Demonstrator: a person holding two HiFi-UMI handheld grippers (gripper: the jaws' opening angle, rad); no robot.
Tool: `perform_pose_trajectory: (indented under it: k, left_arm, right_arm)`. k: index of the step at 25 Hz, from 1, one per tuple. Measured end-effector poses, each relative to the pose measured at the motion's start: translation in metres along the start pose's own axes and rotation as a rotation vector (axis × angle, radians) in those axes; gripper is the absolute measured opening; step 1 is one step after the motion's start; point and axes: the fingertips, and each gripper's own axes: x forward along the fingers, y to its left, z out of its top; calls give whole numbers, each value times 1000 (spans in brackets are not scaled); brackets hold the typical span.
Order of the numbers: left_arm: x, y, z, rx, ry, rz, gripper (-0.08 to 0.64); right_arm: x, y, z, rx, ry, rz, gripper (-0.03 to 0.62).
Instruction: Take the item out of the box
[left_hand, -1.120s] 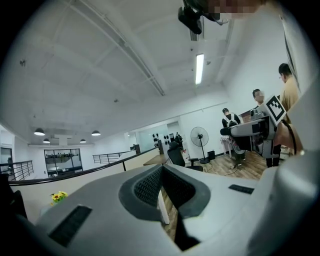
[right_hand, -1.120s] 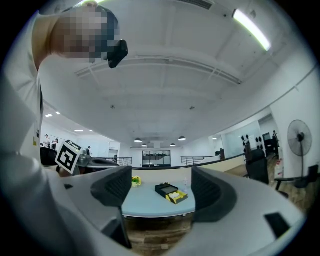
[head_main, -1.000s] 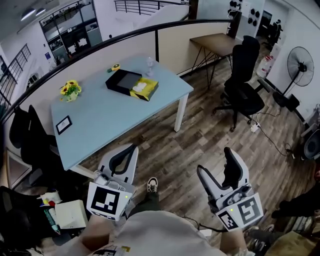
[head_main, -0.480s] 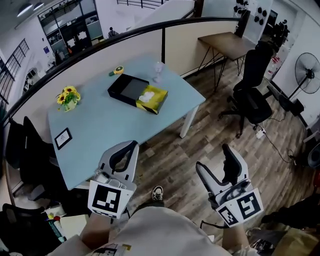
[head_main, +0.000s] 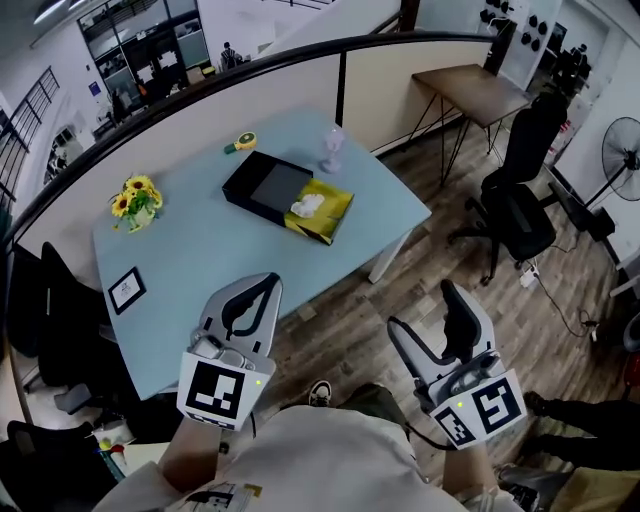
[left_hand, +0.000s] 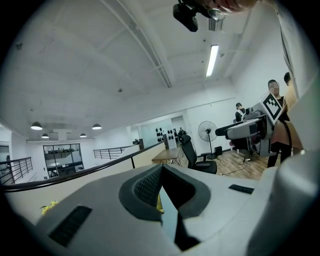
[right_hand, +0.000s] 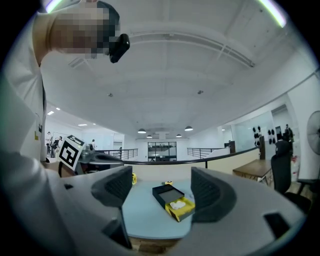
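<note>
A yellow box (head_main: 322, 211) lies open on the light blue table (head_main: 200, 250), with a white item (head_main: 306, 204) inside and a black lid or tray (head_main: 264, 186) beside it. Both grippers hang in the air short of the table's near edge, far from the box. My left gripper (head_main: 266, 287) is shut and empty, its jaws pressed together (left_hand: 161, 172). My right gripper (head_main: 428, 315) is open and empty. Between its jaws (right_hand: 163, 187) the right gripper view frames the yellow box (right_hand: 182, 208), the white item (right_hand: 175, 204) and the black lid (right_hand: 166, 193).
On the table are a yellow flower bunch (head_main: 136, 196), a small black frame (head_main: 126, 290), a yellow tape measure (head_main: 241, 143) and a clear glass (head_main: 331, 150). Black office chairs (head_main: 522, 195) and a wooden desk (head_main: 470, 86) stand to the right, a railing behind.
The person has moved closer to the table, so the table and box sit nearer in view. Both grippers keep their pose, left shut and right open.
</note>
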Motion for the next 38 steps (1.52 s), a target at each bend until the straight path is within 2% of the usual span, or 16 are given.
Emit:
perform_pose_trajectory:
  k: [8, 14, 28, 33, 38]
  left_arm:
    - [49, 25, -6, -11, 13, 22, 2]
    - [101, 42, -6, -8, 26, 88, 3]
    - [234, 78, -2, -41, 137, 351, 3]
    - [267, 90, -15, -63, 186, 440, 2]
    - [280, 105, -33, -70, 236, 536, 3]
  right_arm:
    - [52, -38, -4, 2, 4, 28, 360]
    - [95, -88, -8, 4, 9, 89, 359]
    - [223, -220, -8, 12, 64, 373, 356]
    - [269, -247, -20, 3, 93, 478, 356]
    - [306, -255, -40, -5, 138, 590, 356]
